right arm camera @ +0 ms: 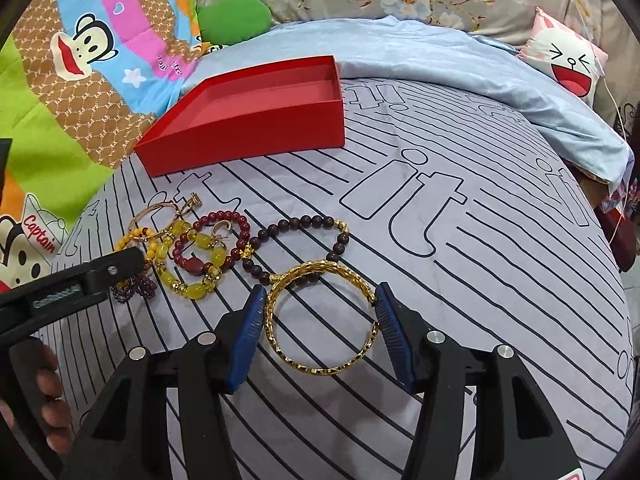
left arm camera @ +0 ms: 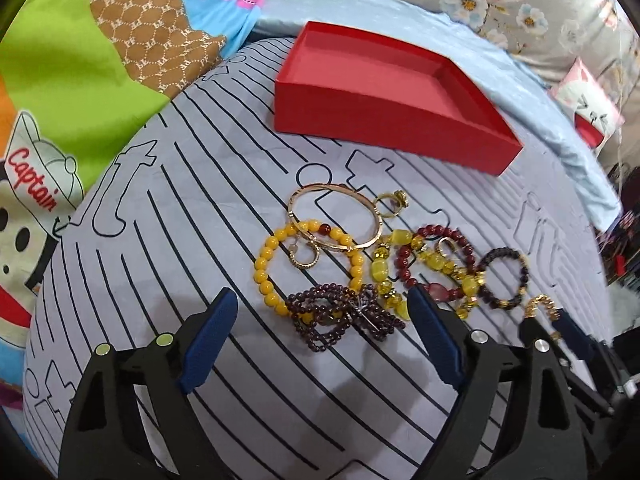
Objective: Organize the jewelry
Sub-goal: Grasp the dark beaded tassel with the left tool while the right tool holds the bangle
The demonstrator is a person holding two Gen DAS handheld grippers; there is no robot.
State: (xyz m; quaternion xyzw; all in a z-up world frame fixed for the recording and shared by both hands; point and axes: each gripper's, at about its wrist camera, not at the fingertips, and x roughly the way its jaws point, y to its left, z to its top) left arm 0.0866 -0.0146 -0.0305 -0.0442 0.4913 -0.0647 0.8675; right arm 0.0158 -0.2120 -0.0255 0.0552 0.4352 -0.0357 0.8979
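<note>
The right gripper (right arm camera: 320, 324) holds a gold bangle (right arm camera: 320, 320) between its blue fingers (right arm camera: 244, 336), one pad against each side of the ring, over the striped bedsheet (right arm camera: 460, 280). The left gripper (left arm camera: 324, 340) has its fingers wide apart around a purple bead bracelet (left arm camera: 332, 316) (pads not touching it). Beyond it lie a yellow bead bracelet (left arm camera: 266, 248), a thin gold bangle (left arm camera: 336, 216), a ring (left arm camera: 390, 204), red beads (left arm camera: 404, 260) and a dark bead bracelet (left arm camera: 502, 280). The red box (left arm camera: 384, 128) sits further back, nothing in it.
</note>
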